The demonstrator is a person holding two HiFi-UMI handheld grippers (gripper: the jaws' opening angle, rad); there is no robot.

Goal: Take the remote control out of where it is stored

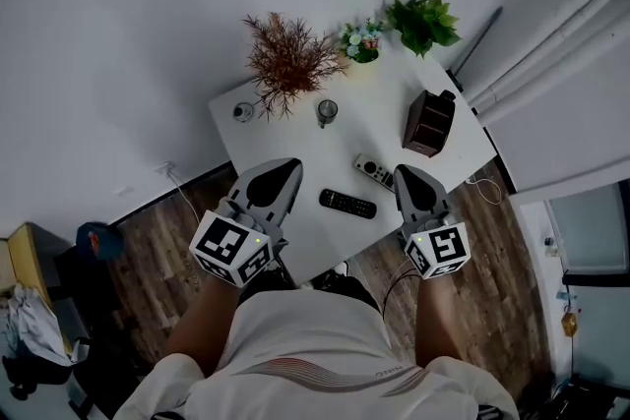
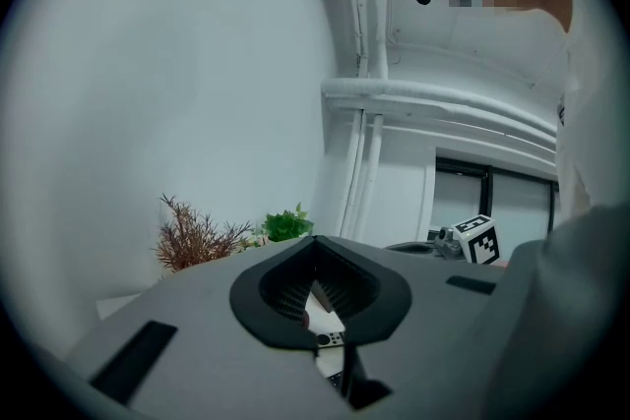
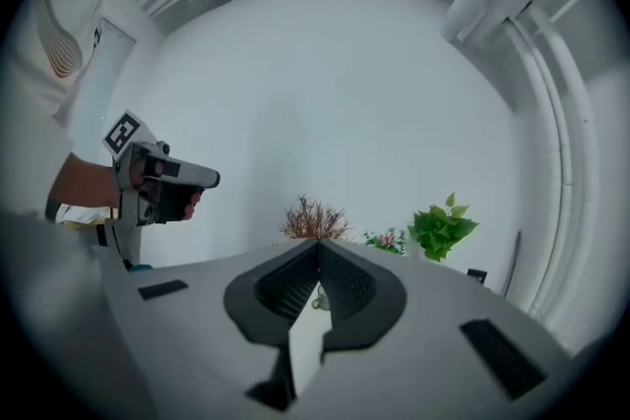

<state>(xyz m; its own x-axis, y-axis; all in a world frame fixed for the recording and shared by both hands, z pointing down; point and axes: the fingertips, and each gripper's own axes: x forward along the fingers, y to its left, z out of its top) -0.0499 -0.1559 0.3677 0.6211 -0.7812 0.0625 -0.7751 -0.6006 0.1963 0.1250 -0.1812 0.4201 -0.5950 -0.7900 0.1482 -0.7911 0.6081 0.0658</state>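
Note:
A black remote (image 1: pixel 346 204) lies flat on the white table (image 1: pixel 295 118), near its front edge. A smaller grey-white remote (image 1: pixel 374 171) lies just right of it and shows through the jaw gap in the left gripper view (image 2: pixel 328 338). A brown wooden holder (image 1: pixel 429 121) stands at the table's right side with something dark at its top. My left gripper (image 1: pixel 290 167) (image 2: pixel 315 246) hovers left of the black remote, jaws together and empty. My right gripper (image 1: pixel 405 171) (image 3: pixel 317 246) hovers right of the grey-white remote, jaws together, holding nothing.
A dried reddish plant (image 1: pixel 288 62), a small flower pot (image 1: pixel 361 42) and a green plant (image 1: pixel 423 21) line the table's far edge. A glass (image 1: pixel 327 111) and a small round object (image 1: pixel 243 111) stand mid-table. Cables run along the wooden floor (image 1: pixel 157 261). White pipes (image 1: pixel 551 44) run at right.

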